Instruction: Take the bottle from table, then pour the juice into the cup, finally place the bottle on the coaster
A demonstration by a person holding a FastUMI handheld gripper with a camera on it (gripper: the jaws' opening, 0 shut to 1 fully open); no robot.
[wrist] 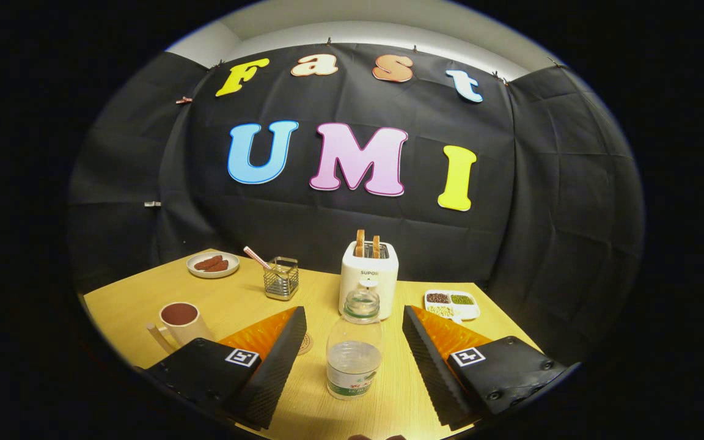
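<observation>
**A:** Wooden desk (pixel 236 305) under dim booth light, black cloth behind it. Where is the bottle?

**B:** The bottle (pixel 354 348) stands upright on the desk, right between the gripper's (pixel 352 360) two fingers. It is clear plastic, partly filled with a clear liquid, its cap on as far as I can tell. The fingers are spread wide; neither one touches it, and there is open desk on both sides of the bottle.

**A:** So which step is this?

**B:** The first, I judge: taking the bottle. Nothing is grasped yet, and the bottle has not left the desk.

**A:** And what lies around it?

**B:** Just behind the bottle is a white toaster (pixel 369 272) with two slices standing up in it. Beyond the left finger sits the cup (pixel 181 322), with something dark inside. A round coaster (pixel 305 343) peeks out beside that same finger, mostly hidden by it. Farther back are a wire holder (pixel 282 278), a plate (pixel 212 264) with sausages, and a divided dish (pixel 451 304) of beans off to the right.

**A:** What does the next move call for?

**B:** Closing both fingers evenly on the bottle's body, then lifting straight up so it clears the toaster before swinging left toward the cup.
</observation>
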